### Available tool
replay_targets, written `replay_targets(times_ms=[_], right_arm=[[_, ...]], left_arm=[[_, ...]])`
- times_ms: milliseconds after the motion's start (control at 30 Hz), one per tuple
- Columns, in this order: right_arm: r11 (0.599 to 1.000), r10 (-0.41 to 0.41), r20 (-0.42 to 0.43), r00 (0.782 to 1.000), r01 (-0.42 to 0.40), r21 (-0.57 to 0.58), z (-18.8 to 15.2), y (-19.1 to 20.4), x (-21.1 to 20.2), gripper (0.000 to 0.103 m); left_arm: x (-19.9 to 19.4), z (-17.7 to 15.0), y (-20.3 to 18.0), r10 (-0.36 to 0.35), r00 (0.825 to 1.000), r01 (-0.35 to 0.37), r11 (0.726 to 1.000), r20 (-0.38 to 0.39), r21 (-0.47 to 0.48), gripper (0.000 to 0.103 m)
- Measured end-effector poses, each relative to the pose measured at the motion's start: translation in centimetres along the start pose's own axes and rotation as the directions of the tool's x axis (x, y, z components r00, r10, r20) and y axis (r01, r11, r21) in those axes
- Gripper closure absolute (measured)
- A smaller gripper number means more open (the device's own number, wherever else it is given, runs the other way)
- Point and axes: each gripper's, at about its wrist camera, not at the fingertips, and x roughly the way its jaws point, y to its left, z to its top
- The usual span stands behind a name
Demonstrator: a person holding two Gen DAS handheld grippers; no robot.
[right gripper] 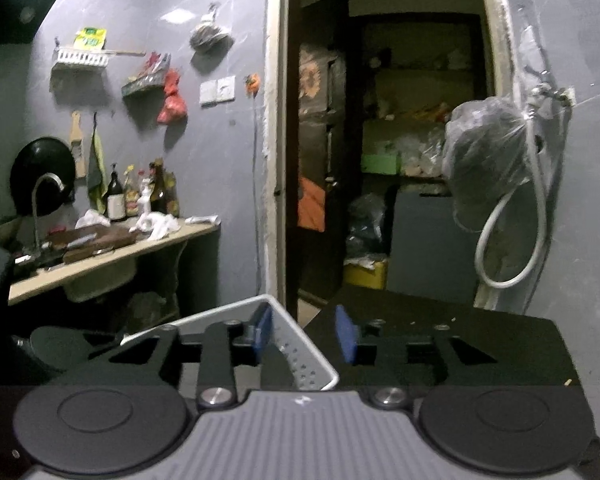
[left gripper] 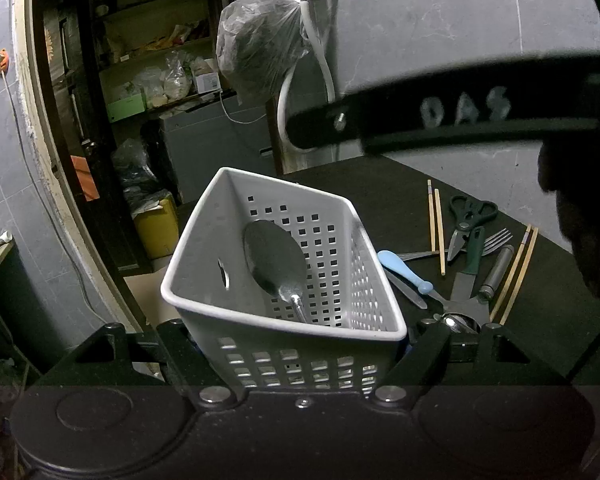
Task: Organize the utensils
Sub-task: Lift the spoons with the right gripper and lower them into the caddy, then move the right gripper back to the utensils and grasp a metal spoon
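Note:
My left gripper (left gripper: 300,336) is shut on a white perforated basket (left gripper: 204,256), one finger against each side wall. A large metal spoon (left gripper: 274,258) lies inside it, bowl up. On the dark table (left gripper: 380,184) to the right lie a blue-handled utensil (left gripper: 404,270), a green-handled knife (left gripper: 474,256), scissors (left gripper: 466,216), a fork (left gripper: 496,240), a metal cylinder (left gripper: 496,272) and two pairs of chopsticks (left gripper: 436,224). My right gripper (right gripper: 304,334) hangs open just over the basket's rim (right gripper: 220,312), nothing between its blue pads (right gripper: 346,334). Its black body (left gripper: 440,120) crosses the left wrist view above the table.
A tap with a white hose (left gripper: 324,60) and a bulging plastic bag (left gripper: 260,48) hang on the wall behind the table. An open doorway (right gripper: 380,160) leads to cluttered shelves. A counter (right gripper: 112,248) with bottles stands at the left. The basket sits at the table's left edge.

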Motion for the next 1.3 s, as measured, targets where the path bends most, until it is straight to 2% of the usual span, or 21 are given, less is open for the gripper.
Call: replay_targets(times_ms=[100, 133, 167, 300, 467, 567, 667, 767, 1000, 1200, 1300], right_arm=[[0.999, -0.045, 0.015, 0.999, 0.045, 0.016, 0.3, -1.0, -0.4, 0.029], [0.997, -0.070, 0.019, 0.997, 0.070, 0.020, 0.3, -1.5, -0.5, 0.016], [0.996, -0.092, 0.021, 0.996, 0.092, 0.022, 0.3, -1.9, -0.6, 0.007], [0.984, -0.174, -0.015, 0.985, 0.174, 0.035, -0.1, -4.0, -0.1, 0.001], [0.969, -0.233, -0.121, 0.965, 0.241, 0.059, -1.4, -6.6, 1.3, 0.000], [0.969, -0.203, -0.221, 0.954, 0.227, 0.092, -2.5, -8.1, 3.0, 0.000], [0.979, -0.147, -0.329, 0.933, 0.186, 0.088, -4.0, -9.2, 5.3, 0.000], [0.987, -0.108, -0.395, 0.912, 0.146, 0.066, -5.0, -9.6, 7.3, 0.000], [0.994, -0.037, -0.461, 0.887, 0.082, 0.077, -6.1, -10.8, 11.6, 0.000], [0.978, 0.011, -0.511, 0.860, 0.097, 0.185, -6.6, -13.3, 15.3, 0.001], [0.961, 0.035, -0.530, 0.847, 0.117, 0.251, -7.1, -14.5, 16.4, 0.009]], left_arm=[[0.0, 0.0, 0.0, 0.000, 1.000, 0.000, 1.000, 0.000, 0.000, 0.024], [0.0, 0.0, 0.0, -0.001, 1.000, 0.001, 1.000, 0.000, -0.001, 0.024], [0.0, 0.0, 0.0, -0.001, 1.000, 0.001, 1.000, -0.001, -0.002, 0.024], [0.0, -0.1, 0.0, 0.009, 1.000, -0.009, 1.000, -0.003, -0.008, 0.024], [0.0, 0.0, 0.0, 0.020, 1.000, -0.020, 1.000, -0.007, -0.016, 0.024], [0.1, 0.1, -0.2, 0.020, 1.000, -0.020, 1.000, -0.009, -0.017, 0.024], [0.1, 0.2, -0.2, 0.019, 1.000, -0.019, 1.000, -0.009, -0.017, 0.024], [0.0, 0.1, -0.2, 0.019, 1.000, -0.019, 1.000, -0.009, -0.018, 0.024], [0.0, 0.1, -0.2, 0.018, 1.000, -0.019, 1.000, -0.010, -0.018, 0.024], [0.0, 0.1, -0.2, 0.021, 1.000, -0.021, 1.000, -0.011, -0.020, 0.024], [0.0, 0.1, -0.2, 0.019, 1.000, -0.019, 1.000, -0.010, -0.019, 0.024]])
